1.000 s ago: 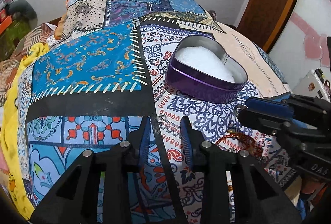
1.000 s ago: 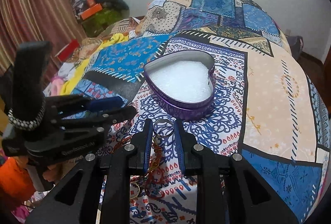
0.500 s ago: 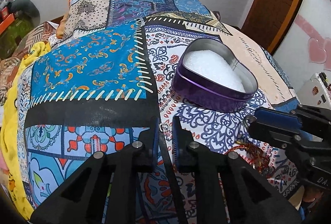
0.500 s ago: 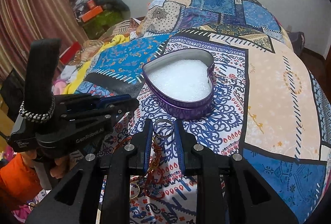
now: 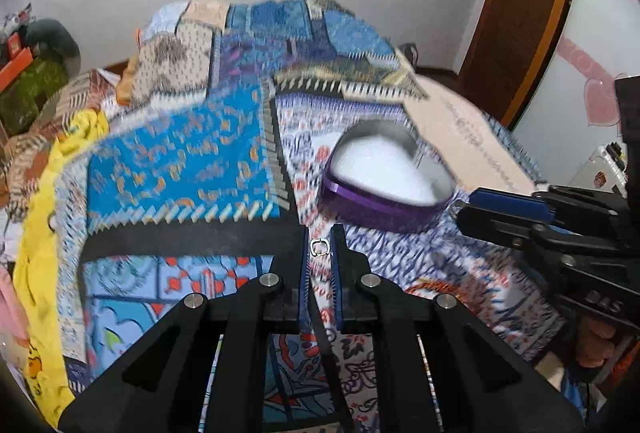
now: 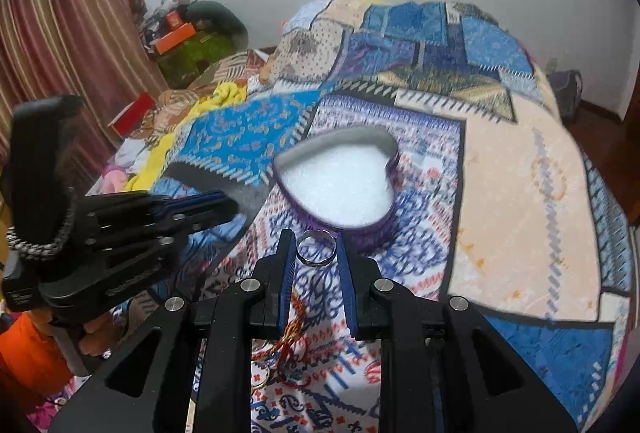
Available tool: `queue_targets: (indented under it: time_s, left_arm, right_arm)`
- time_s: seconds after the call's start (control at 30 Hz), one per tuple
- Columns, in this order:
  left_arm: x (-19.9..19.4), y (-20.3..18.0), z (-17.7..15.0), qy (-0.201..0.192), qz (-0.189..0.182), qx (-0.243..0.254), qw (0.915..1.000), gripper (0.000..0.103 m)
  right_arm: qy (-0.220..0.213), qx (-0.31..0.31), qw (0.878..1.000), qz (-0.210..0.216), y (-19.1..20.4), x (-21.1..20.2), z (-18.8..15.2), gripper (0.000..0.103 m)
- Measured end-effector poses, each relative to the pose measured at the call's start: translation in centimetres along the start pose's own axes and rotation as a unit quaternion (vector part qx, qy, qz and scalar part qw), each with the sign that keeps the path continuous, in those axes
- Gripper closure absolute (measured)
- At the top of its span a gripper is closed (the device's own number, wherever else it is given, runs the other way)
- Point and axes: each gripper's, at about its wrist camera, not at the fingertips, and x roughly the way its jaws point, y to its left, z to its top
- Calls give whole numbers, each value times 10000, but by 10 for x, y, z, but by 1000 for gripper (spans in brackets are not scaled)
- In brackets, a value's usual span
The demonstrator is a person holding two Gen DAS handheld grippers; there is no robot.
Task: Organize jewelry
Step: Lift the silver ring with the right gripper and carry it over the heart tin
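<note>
A purple heart-shaped tin (image 5: 384, 181) with white foam inside sits open on the patterned bedspread; it also shows in the right wrist view (image 6: 340, 185). My left gripper (image 5: 320, 247) is shut on a small silver ring (image 5: 320, 247) and holds it above the bed, short of the tin. My right gripper (image 6: 316, 247) is shut on a larger silver ring (image 6: 315, 247), just in front of the tin's near edge. Each gripper shows in the other's view, the right one (image 5: 516, 205) to the right and the left one (image 6: 192, 209) to the left.
A red thread bracelet and gold rings (image 6: 288, 353) lie on the bedspread under my right gripper; the red bracelet also shows in the left wrist view (image 5: 436, 289). Crumpled clothes and a yellow cloth (image 5: 44, 201) lie along the bed's left side. A wooden door (image 5: 520, 13) stands at right.
My left gripper closed on the small ring and lifted it off the bed toward the tin. My right gripper has risen with its ring held throughout.
</note>
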Motion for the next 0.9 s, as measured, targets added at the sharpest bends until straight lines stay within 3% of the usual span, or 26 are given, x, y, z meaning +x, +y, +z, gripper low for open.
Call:
queue_targets:
  time_s: [0.23, 0.4, 0.77, 0.9]
  left_arm:
    - [-27, -16, 27, -569, -99, 186, 9982, 94]
    - [-29, -21, 42, -745, -227, 225, 9967, 94]
    - [6, -13, 54, -422, -327, 229, 9983, 94]
    - [21, -6, 54, -168, -557, 120, 9982, 94]
  right_arm:
    - [-330, 8, 9994, -103, -10, -12, 23, 84]
    - [-407, 48, 9991, -104, -18, -9, 36, 84]
    - [34, -181, 9998, 5, -17, 23, 37, 84]
    - [160, -264, 9995, 4, -14, 33, 33, 84]
